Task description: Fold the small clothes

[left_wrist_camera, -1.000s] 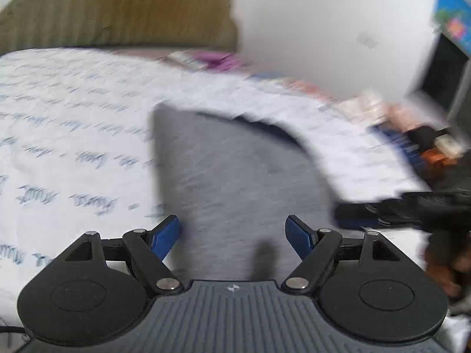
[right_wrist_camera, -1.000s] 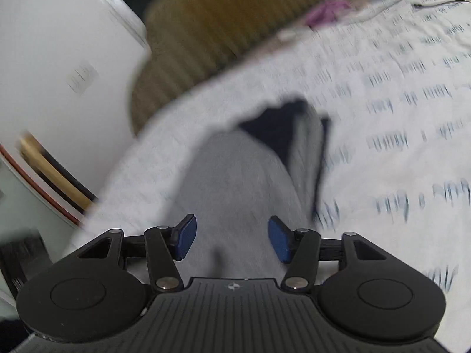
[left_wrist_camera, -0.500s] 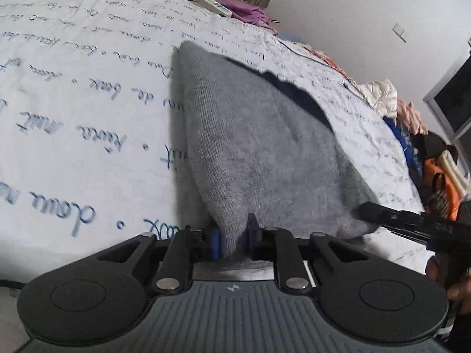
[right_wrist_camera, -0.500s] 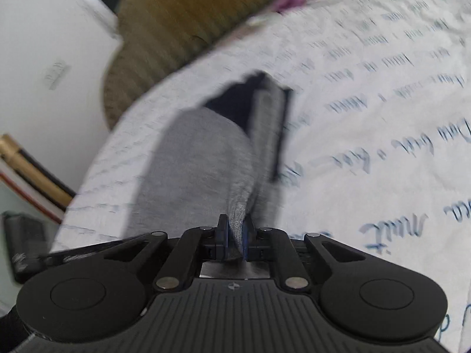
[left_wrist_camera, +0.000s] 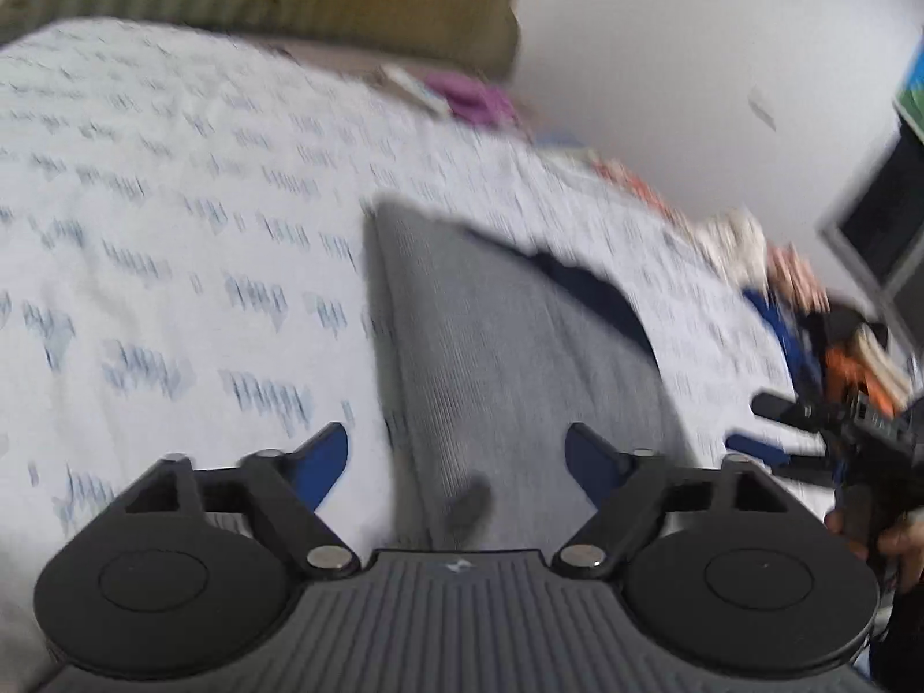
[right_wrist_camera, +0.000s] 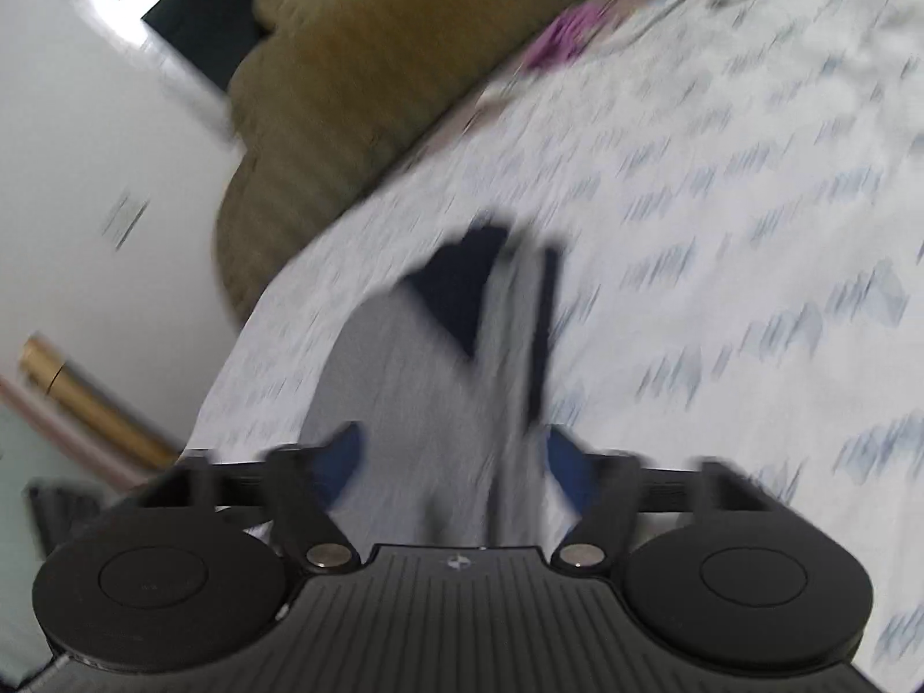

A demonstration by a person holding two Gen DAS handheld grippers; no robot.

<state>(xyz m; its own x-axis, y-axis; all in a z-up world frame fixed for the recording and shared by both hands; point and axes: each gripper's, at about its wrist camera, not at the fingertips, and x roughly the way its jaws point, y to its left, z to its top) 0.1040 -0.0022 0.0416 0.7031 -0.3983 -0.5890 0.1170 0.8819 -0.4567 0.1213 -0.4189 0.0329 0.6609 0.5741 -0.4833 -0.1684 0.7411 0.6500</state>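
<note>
A grey knitted garment (left_wrist_camera: 496, 346) with a dark navy part (left_wrist_camera: 583, 289) lies on the white bed sheet. My left gripper (left_wrist_camera: 456, 459) hovers over its near edge, jaws opening wide; the cloth lies beneath them and the blue pads touch nothing. In the right wrist view the same garment (right_wrist_camera: 416, 381) shows its navy part (right_wrist_camera: 462, 283) at the far end. My right gripper (right_wrist_camera: 453, 465) is above its near end, jaws opening, pads off the cloth. The right gripper (left_wrist_camera: 808, 433) also appears at the right edge of the left wrist view, held by a hand.
The bed sheet (left_wrist_camera: 173, 242) is white with blue script. An olive cushion (right_wrist_camera: 375, 75) lies at the head of the bed, with a purple item (left_wrist_camera: 473, 98) near it. Piled clothes and bags (left_wrist_camera: 837, 346) sit beside the bed on the right. A white wall (right_wrist_camera: 75, 173) stands to the left.
Half a second ago both grippers were shut on the garment's near edge. Both have since let go and opened wide, and both have drawn back a little from the cloth.
</note>
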